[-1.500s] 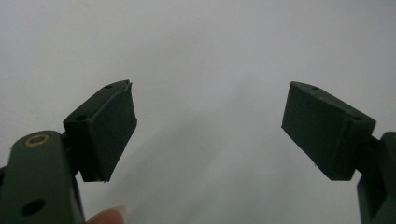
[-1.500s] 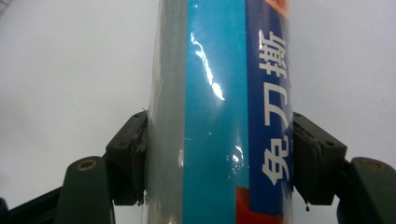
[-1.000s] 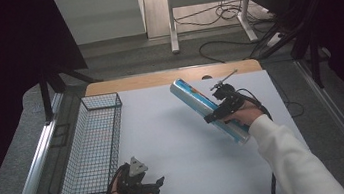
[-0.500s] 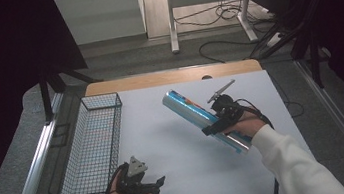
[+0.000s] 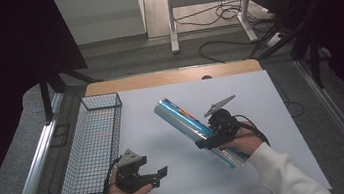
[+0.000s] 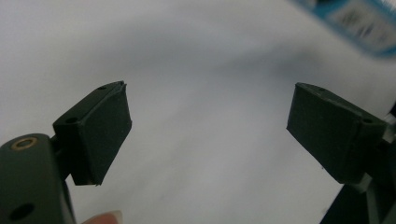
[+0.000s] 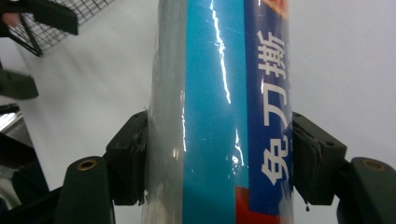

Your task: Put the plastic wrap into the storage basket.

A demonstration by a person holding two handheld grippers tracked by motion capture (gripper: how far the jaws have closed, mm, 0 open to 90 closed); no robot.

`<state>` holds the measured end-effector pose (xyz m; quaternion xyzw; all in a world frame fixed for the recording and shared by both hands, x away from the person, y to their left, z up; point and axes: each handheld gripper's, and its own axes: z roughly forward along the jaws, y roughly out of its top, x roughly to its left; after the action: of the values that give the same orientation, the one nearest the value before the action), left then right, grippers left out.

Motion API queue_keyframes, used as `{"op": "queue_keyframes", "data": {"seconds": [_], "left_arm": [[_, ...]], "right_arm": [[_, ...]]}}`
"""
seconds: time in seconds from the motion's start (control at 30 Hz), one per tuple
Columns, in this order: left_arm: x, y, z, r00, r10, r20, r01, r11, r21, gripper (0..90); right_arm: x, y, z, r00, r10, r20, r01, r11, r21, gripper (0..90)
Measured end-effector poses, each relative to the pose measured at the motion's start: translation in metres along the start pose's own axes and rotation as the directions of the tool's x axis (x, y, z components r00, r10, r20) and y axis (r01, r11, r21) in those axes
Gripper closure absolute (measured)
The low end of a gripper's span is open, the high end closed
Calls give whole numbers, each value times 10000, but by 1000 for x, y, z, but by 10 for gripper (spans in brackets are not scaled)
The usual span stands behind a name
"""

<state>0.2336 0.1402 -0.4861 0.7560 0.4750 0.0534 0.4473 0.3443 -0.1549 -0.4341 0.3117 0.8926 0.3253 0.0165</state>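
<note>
Blue roll (image 5: 195, 130) shifted left w/ right gripper (image 5: 209, 141); left gripper (image 5: 157, 176) jaws just opened

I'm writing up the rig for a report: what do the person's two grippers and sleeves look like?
Both grippers are black, each with two blocky, flat-faced jaws. The left gripper and right gripper each carry a grey three-cornered plate on top and trail a black cable. Brass-coloured screw inserts sit in the jaw arms. The right arm wears a white long sleeve.
</note>
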Motion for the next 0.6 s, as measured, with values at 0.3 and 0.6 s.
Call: {"op": "queue_keyframes", "data": {"seconds": [0.3, 0.6], "left_arm": [[9, 31, 14, 9667, -1916, 1697, 2093, 9734, -935, 123], [16, 43, 33, 9167, -2823, 2829, 3187, 9435, -912, 119]], "right_arm": [[19, -3, 9, 9995, 78, -298, -92, 9988, -471, 317], [25, -1, 11, 9993, 235, -305, -263, 9950, -966, 317]]}}
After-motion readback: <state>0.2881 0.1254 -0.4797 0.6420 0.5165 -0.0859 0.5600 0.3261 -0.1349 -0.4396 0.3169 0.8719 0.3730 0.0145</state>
